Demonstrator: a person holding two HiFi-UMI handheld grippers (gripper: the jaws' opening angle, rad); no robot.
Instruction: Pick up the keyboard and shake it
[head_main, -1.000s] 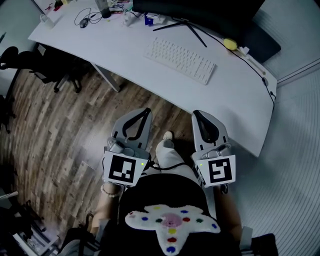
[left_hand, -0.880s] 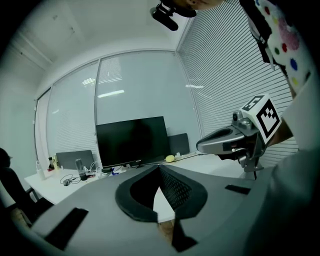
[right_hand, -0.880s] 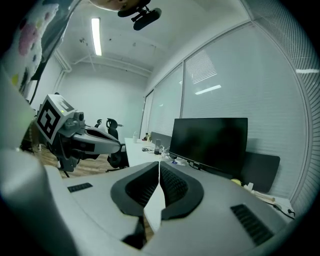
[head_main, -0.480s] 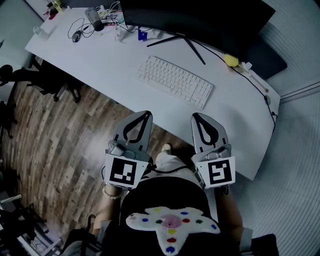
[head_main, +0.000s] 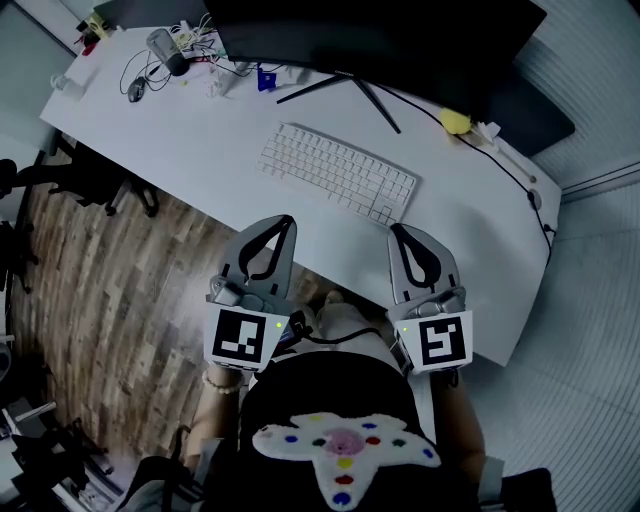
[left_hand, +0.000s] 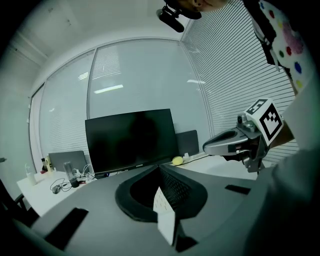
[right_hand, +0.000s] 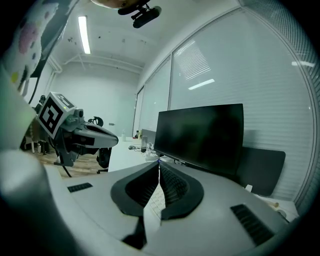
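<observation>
Status: keyboard (head_main: 338, 173) flat on the surface (head_main: 200, 130), clear of both tools.
Head view: your left hand-held gripper (head_main: 287, 219) and right hand-held gripper (head_main: 394, 229) sit level, side by side, at the surface's near edge.
Left gripper view: jaws together, empty.
Right gripper view: likewise.
This fits reaching in or having set down, so keep both level.

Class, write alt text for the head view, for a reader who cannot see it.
A person holds the left gripper and right gripper, both shut and empty, near the edge of a white desk, apart from the white keyboard lying before a dark monitor.
</observation>
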